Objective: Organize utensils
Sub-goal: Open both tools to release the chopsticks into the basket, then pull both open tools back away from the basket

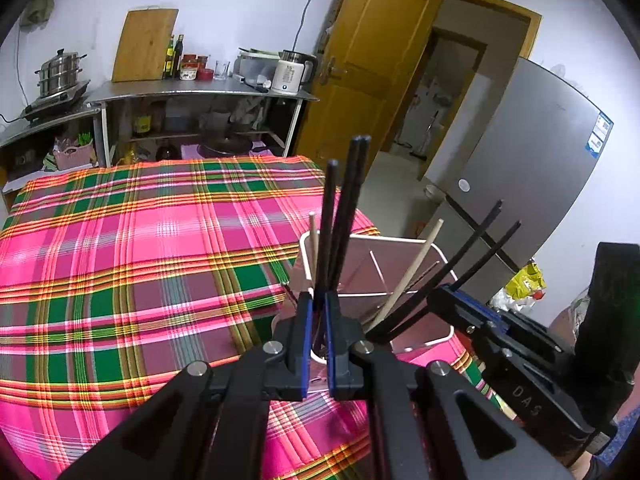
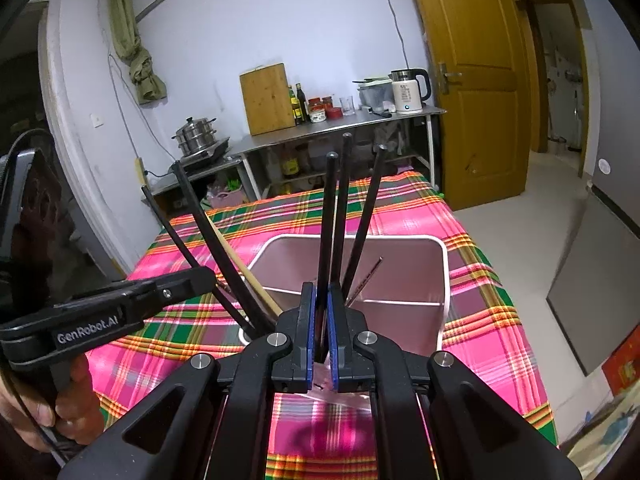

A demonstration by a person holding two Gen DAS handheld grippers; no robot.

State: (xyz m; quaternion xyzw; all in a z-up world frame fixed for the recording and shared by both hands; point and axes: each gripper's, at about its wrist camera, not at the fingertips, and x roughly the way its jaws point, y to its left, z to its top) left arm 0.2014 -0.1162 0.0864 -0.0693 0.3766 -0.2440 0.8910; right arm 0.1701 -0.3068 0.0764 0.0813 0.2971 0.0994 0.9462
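Right up close, my left gripper (image 1: 318,300) has its blue pads pinched tight on a bunch of black chopsticks (image 1: 340,216), three dark sticks fanning upward between the jaws, lower ends dipping into the pink utensil holder (image 1: 436,250). My right gripper (image 2: 320,296) is doing the same, squeezed on its own black chopsticks (image 2: 340,216), three of them spreading up over the holder (image 2: 444,264). From the left wrist I see the right gripper's side (image 1: 520,344), and the letters "DAS" read plainly on its black arm; from the right wrist the left gripper's side (image 2: 120,304) shows "GenRobot.AI" in white, with my left hand (image 2: 68,396) wrapped on the grip below it. The holder is a white-rimmed pink box with dividers, standing on the plaid tablecloth (image 1: 140,260) near its right edge; pale wooden chopsticks (image 1: 408,276) lean in it already. Further out, bright pink, green and yellow check runs across the table. Beyond that, a steel counter (image 1: 200,88) holds a wooden cutting board (image 1: 144,46), dark bottles, red jars, a glass, and a white kettle (image 1: 290,74) with print too small to read. A steamer pot (image 1: 60,72) sits left. Far right, a yellow door (image 1: 376,64) stands open, and a grey fridge (image 1: 520,152) carries a blue label I can't make out.
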